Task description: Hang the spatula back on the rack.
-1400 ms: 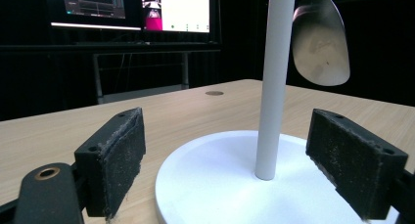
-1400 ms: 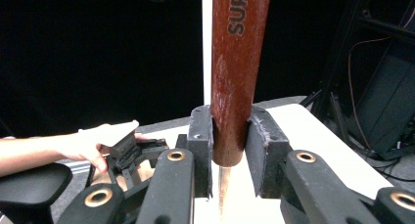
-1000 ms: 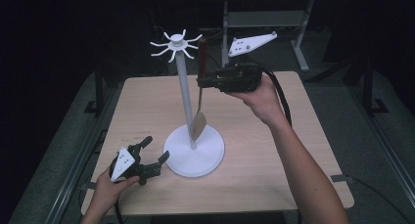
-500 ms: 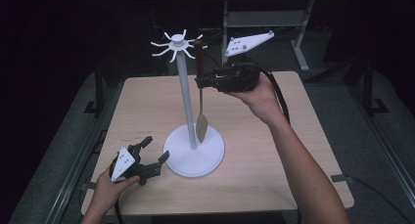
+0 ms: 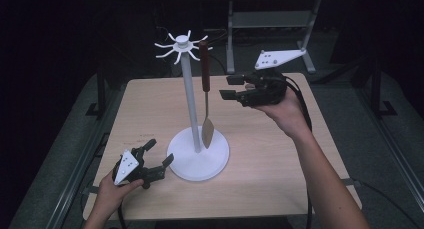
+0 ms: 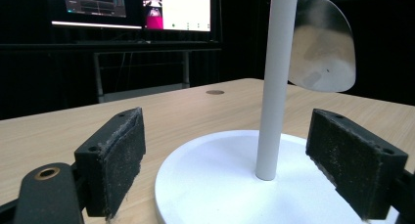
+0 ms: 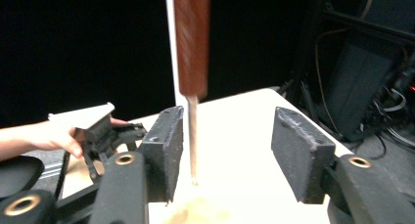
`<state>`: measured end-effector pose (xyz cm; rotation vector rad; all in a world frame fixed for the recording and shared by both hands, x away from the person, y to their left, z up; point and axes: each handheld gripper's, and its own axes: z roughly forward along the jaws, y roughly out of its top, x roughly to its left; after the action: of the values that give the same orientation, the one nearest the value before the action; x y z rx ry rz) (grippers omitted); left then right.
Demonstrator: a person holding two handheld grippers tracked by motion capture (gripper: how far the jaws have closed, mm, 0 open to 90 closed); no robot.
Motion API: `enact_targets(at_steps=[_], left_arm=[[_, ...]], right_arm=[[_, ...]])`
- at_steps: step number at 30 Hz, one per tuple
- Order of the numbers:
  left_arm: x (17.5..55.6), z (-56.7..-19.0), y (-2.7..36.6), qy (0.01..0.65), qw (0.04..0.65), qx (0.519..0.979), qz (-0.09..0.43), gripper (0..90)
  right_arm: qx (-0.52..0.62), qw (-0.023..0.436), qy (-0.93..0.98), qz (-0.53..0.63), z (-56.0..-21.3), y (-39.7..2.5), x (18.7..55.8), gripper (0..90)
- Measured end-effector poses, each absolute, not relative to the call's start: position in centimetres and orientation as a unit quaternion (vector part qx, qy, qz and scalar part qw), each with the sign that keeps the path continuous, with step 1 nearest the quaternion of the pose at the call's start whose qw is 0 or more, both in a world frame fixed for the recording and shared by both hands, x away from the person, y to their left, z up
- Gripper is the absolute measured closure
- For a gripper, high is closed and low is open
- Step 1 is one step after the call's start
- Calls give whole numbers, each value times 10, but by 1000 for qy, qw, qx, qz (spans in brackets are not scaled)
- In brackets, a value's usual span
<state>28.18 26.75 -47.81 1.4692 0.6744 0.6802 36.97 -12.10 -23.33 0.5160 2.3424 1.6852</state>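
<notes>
My right gripper (image 5: 227, 87) stands wide open, holding nothing, beside the spatula (image 5: 205, 99) hanging from the white stand (image 5: 192, 109), while my left gripper (image 5: 159, 154), open and empty, waits at its base.

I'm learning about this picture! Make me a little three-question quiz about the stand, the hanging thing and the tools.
1. True or false: the spatula lies flat on the table.
2. Which tool has the white stand's base between its open jaws? A) left tool B) right tool
3. Fill in: the spatula's handle is coloured ____.

Key
1. False. It hangs upright from a hook at the top of the white stand, blade down, above the base.
2. A. The left gripper view shows the base and pole between its pads; the right tool is held up beside the spatula, open and gripping nothing.
3. Reddish brown.
</notes>
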Motion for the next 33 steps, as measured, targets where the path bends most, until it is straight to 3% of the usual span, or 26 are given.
enact_targets(at_steps=[13,33], left_arm=[[281,-478,267,296,642,641,299,140],[281,-478,268,296,640,643,298,140]], right_arm=[[240,122,797,541,-273,-155,366,304],[314,138,800,492,-339,-192,351,198]])
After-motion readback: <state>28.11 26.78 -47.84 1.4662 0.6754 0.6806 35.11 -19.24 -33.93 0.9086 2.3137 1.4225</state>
